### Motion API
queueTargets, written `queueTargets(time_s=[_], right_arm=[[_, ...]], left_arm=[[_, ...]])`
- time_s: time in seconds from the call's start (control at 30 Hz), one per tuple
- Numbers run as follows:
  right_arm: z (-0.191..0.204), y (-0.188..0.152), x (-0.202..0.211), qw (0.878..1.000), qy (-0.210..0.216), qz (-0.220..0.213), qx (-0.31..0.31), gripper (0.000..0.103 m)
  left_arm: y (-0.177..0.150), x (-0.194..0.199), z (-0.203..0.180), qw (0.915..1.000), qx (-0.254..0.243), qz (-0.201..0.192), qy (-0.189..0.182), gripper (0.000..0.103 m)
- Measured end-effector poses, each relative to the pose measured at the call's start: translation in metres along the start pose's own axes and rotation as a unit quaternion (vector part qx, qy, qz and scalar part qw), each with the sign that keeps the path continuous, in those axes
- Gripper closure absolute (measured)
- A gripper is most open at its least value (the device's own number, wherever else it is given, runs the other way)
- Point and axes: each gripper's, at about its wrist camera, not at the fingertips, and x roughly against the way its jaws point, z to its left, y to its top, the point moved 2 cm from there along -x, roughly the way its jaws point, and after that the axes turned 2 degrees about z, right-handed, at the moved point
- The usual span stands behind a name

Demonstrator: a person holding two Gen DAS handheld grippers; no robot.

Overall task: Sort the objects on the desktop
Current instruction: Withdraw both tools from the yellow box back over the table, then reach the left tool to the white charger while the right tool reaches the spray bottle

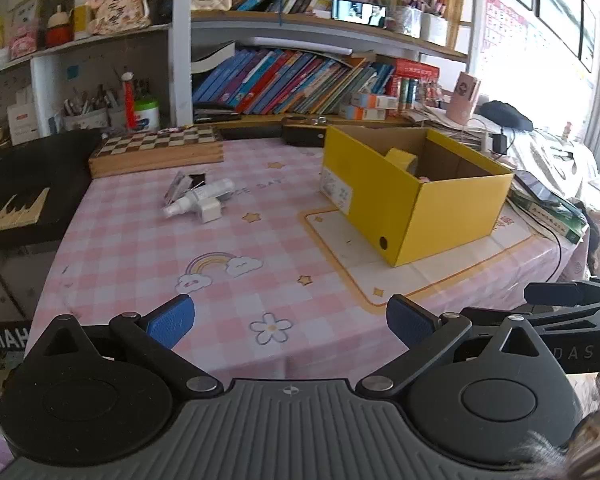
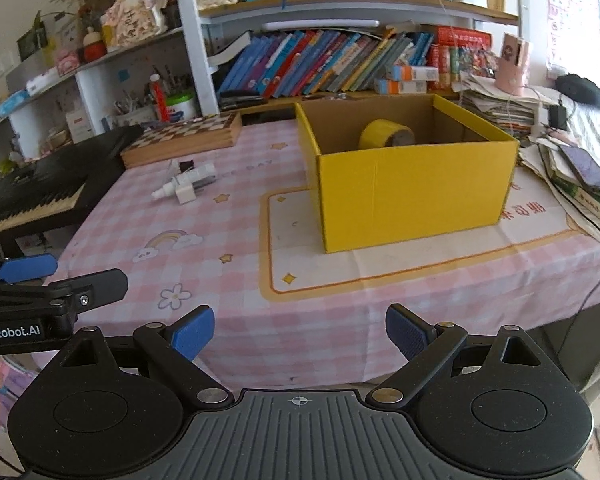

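Observation:
A yellow cardboard box (image 1: 424, 208) stands open on the pink checked tablecloth, also in the right wrist view (image 2: 412, 192). A yellow tape roll (image 2: 386, 134) lies inside it, partly visible in the left wrist view (image 1: 400, 158). A white spray bottle (image 1: 198, 197), a white charger cube (image 1: 210, 212) and a clear packet (image 1: 180, 186) lie together at the table's far left; the cluster also shows in the right wrist view (image 2: 184, 184). My left gripper (image 1: 290, 322) is open and empty above the near table edge. My right gripper (image 2: 300, 334) is open and empty near the front edge.
A wooden chessboard box (image 1: 156, 152) lies at the back. A black keyboard (image 1: 16, 196) sits left of the table. Bookshelves (image 1: 300, 80) fill the back. Papers, a phone (image 2: 588, 168) and cables lie right of the box.

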Motion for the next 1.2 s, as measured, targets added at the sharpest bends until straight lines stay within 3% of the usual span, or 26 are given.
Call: queueTargets(time_s=[0.5, 1.2], right_arm=[[0.038, 0.025, -0.043, 0.998, 0.048, 0.018, 0.048, 0.009], [0.050, 0.081, -0.116, 0.994, 0.072, 0.041, 0.067, 0.009]], left_arm=[[0.005, -0.014, 0.043, 0.9983, 0.032, 0.013, 0.047, 0.000], [0.048, -0.081, 0.079, 0.9947, 0.070, 0.036, 0.066, 0.000]])
